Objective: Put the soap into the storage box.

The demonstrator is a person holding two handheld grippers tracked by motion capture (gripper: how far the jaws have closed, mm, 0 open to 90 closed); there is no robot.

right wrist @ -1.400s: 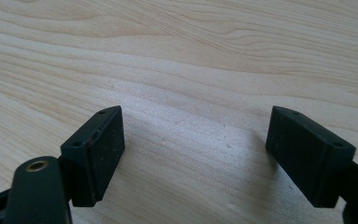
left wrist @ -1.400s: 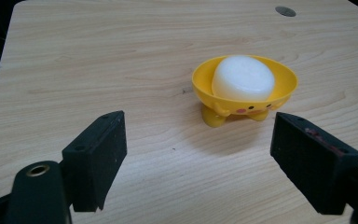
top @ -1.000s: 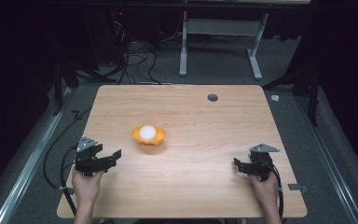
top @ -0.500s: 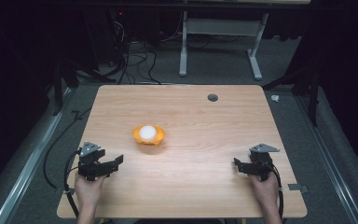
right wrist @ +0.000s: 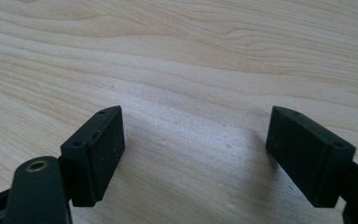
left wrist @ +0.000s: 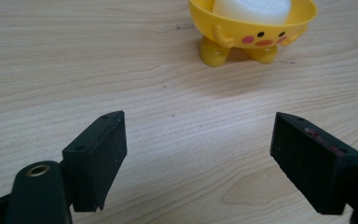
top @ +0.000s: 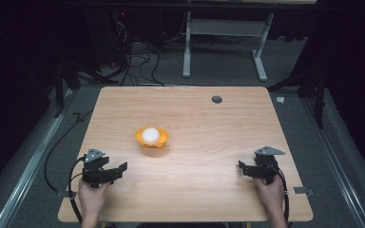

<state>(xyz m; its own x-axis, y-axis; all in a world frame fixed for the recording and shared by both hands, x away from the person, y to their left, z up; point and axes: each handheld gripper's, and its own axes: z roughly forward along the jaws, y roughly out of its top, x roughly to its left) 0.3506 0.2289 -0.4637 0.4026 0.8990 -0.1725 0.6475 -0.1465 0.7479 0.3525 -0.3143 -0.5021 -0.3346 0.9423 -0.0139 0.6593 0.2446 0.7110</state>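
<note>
The left gripper (top: 116, 170) is resting low over the near left part of the table (top: 209, 123), its two black jaws standing wide apart with nothing between them. The right gripper (top: 243, 167) is sitting at the near right, its jaws likewise spread and empty over bare wood. The yellow cup (top: 151, 138) is standing upright near the table's centre, left of the midline, and is lying forward and to the right of the left gripper, which is the nearer of the two; the right gripper is well apart from it. In the left gripper view the yellow cup (left wrist: 254, 28) is appearing ahead, right of the jaw line. It is a smooth, glossy plastic bowl on two stubby feet, with small arms and a painted face, and is holding a white rounded object (left wrist: 251, 9), matte and egg-like. The table is showing pale wood grain.
</note>
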